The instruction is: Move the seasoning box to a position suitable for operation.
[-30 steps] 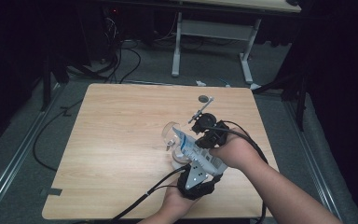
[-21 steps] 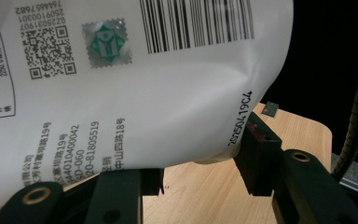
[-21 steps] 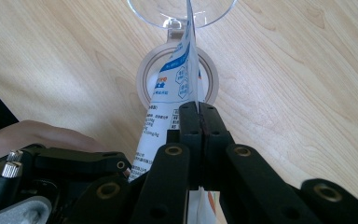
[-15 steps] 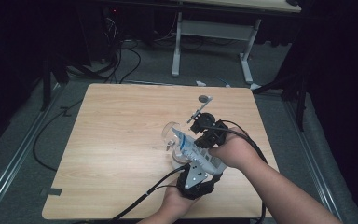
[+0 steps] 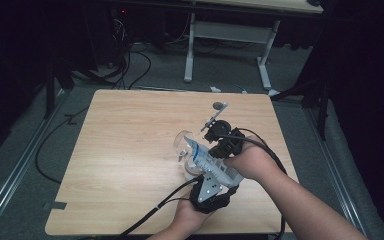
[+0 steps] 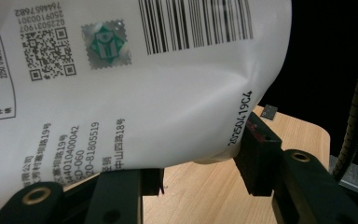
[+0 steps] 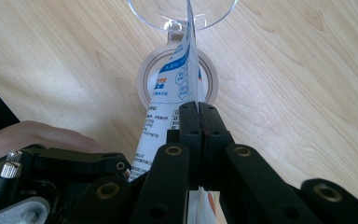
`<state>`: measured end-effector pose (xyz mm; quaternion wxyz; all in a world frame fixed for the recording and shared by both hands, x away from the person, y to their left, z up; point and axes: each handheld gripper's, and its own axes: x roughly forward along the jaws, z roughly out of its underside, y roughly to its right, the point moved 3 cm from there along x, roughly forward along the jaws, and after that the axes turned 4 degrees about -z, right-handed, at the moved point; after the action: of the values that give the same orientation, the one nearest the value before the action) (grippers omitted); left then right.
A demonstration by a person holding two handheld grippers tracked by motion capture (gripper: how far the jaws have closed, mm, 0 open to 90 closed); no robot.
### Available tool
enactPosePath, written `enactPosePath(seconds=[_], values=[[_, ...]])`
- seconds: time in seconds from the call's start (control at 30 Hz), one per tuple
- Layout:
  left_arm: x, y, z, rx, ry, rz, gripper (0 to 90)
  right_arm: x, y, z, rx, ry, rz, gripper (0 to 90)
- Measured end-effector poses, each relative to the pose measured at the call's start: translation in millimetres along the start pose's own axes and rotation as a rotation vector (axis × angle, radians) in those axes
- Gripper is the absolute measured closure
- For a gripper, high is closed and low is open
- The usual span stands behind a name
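A white pouch (image 5: 209,161) with blue print and a barcode is held over the table between both grippers. My left gripper (image 5: 206,176) grips its lower end; in the left gripper view the pouch (image 6: 135,84) sits between the two black jaws of that gripper (image 6: 200,163), and they press its sides. My right gripper (image 7: 199,116) is shut on the thin edge of the pouch (image 7: 168,98). That gripper (image 5: 216,145) comes in from the right. The pouch's far end points at a clear glass vessel (image 5: 184,145), whose round rim (image 7: 182,14) lies just ahead.
A pale round ring (image 7: 207,79) lies on the wooden table (image 5: 130,150) under the pouch. A small metal spoon (image 5: 217,112) lies beyond the right gripper. Black cables trail off the front edge. A desk frame (image 5: 230,30) stands behind the table.
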<state>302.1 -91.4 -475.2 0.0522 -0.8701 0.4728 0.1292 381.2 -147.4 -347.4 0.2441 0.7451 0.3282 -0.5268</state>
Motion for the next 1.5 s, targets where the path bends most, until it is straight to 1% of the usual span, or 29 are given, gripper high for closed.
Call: enactPosePath(seconds=[0.43,0.87,1.17,1.5], values=[[0.5,0.6,0.4,-0.007,0.001,0.005,57.9,2.3,0.2,0.4,0.004,0.001,-0.005,90.0],[0.5,-0.6,-0.2,-0.001,0.003,0.003,57.9,2.7,-0.3,-0.6,-0.002,0.000,-0.001,90.0],[-0.1,-0.7,-1.0,-0.010,0.008,0.006,57.8,3.0,-0.5,-2.1,-0.009,0.001,0.000,90.0],[-0.6,-0.4,-3.0,-0.009,0.017,0.008,57.1,1.6,-1.8,-3.8,-0.015,0.001,0.005,90.0]])
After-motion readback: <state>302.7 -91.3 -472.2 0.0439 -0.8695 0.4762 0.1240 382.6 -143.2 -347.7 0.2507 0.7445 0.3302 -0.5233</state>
